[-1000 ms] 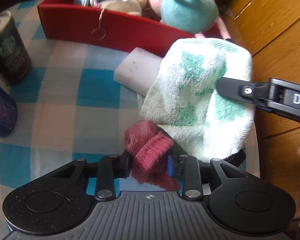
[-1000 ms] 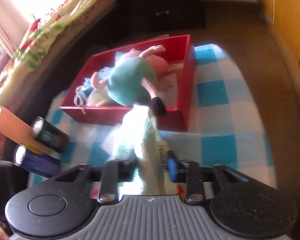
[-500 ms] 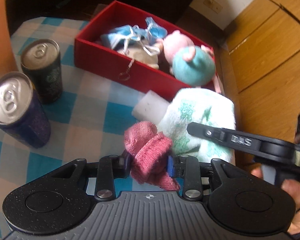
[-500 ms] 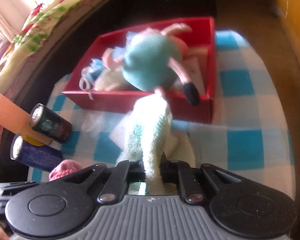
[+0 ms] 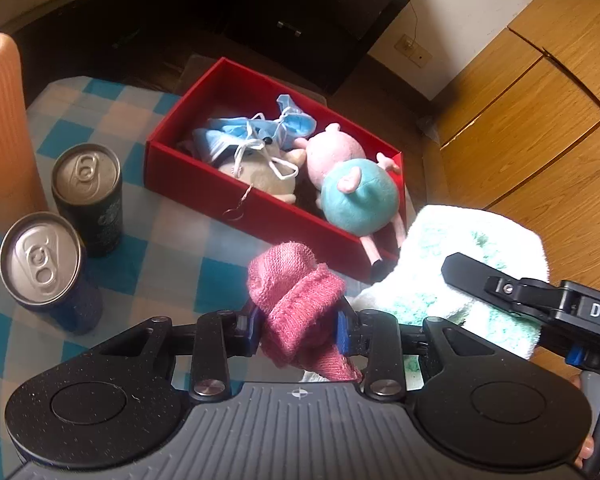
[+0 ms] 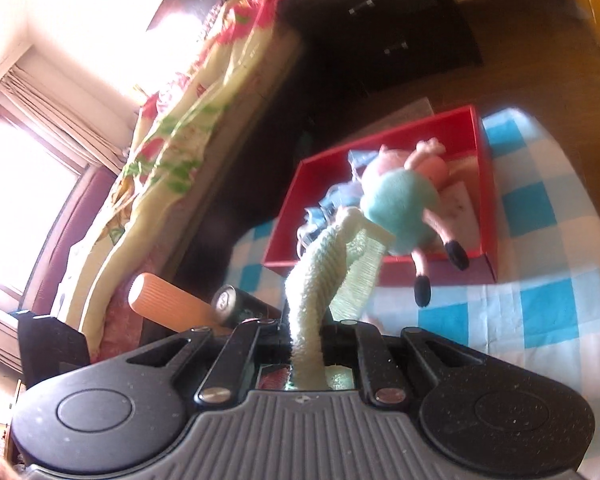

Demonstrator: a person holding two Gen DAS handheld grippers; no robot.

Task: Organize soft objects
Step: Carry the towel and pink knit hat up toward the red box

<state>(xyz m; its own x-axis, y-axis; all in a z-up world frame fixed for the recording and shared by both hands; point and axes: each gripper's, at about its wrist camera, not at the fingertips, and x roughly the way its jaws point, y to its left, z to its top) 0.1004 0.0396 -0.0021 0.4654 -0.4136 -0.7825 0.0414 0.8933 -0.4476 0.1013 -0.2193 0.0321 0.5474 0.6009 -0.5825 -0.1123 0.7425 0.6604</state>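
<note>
Carrying is the step you are on: both soft things are picked up and need to go into the red box point(image 5: 204, 184). Your left gripper point(image 5: 298, 330) is squeezing the pink knit sock point(image 5: 296, 300), which bunches up between the blue pads, with its rounded end poking up and away from you toward the box. Your right gripper point(image 6: 306, 354) is pinched tight on the white towel with green patterns point(image 6: 324, 276); its jaws have just been closing on it. In the right wrist view the towel is a long folded strip, and its long way runs from the jaws straight out to the box, with the far end close to the teal and pink plush toy point(image 6: 404, 200). In the left wrist view the towel point(image 5: 460, 268) hangs at the near right, just beside the box's near corner. The box sits at the far middle of the checkered tablecloth point(image 5: 168, 256), already part full with the plush toy and some blue face masks point(image 5: 256, 128). Next, I think you should move each hand over the box, lower it, then let go. Keep clear of the two cans point(image 5: 86, 184) on the left.
</note>
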